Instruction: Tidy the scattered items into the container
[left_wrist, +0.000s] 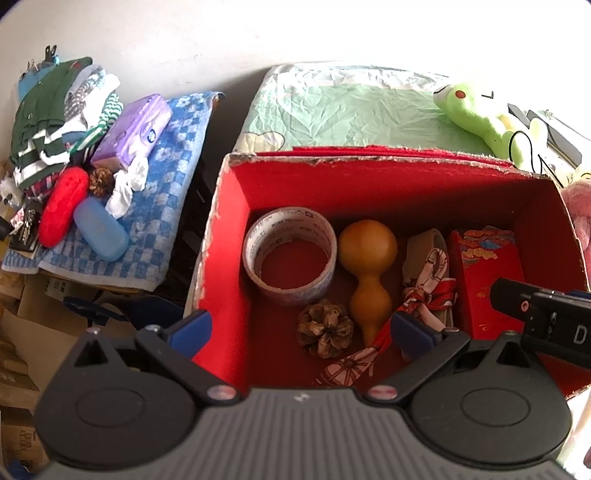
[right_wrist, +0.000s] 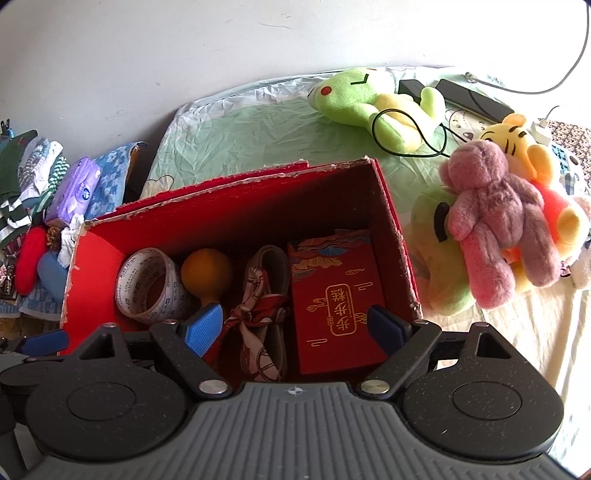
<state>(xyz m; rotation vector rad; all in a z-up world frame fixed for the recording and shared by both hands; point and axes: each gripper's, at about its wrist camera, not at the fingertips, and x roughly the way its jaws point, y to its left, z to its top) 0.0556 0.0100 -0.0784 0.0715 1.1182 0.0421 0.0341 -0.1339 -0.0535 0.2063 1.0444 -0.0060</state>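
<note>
An open red box (left_wrist: 225, 236) (right_wrist: 395, 229) stands on the bed. Inside it lie a tape roll (left_wrist: 290, 254) (right_wrist: 147, 284), an orange gourd (left_wrist: 365, 269) (right_wrist: 207, 273), a pine cone (left_wrist: 325, 328), a patterned scarf on a belt (left_wrist: 428, 291) (right_wrist: 262, 314) and a red packet (left_wrist: 487, 280) (right_wrist: 340, 306). My left gripper (left_wrist: 301, 330) is open and empty above the box, near the pine cone. My right gripper (right_wrist: 295, 328) is open and empty above the scarf and packet.
A blue checked towel (left_wrist: 173, 192) left of the box carries a purple tissue pack (left_wrist: 133, 129), red pouch (left_wrist: 62, 206), blue case (left_wrist: 99, 229), second pine cone (left_wrist: 100, 181) and folded clothes (left_wrist: 48, 118). Plush toys (right_wrist: 495, 221) and a green frog (right_wrist: 373, 99) lie on the bed.
</note>
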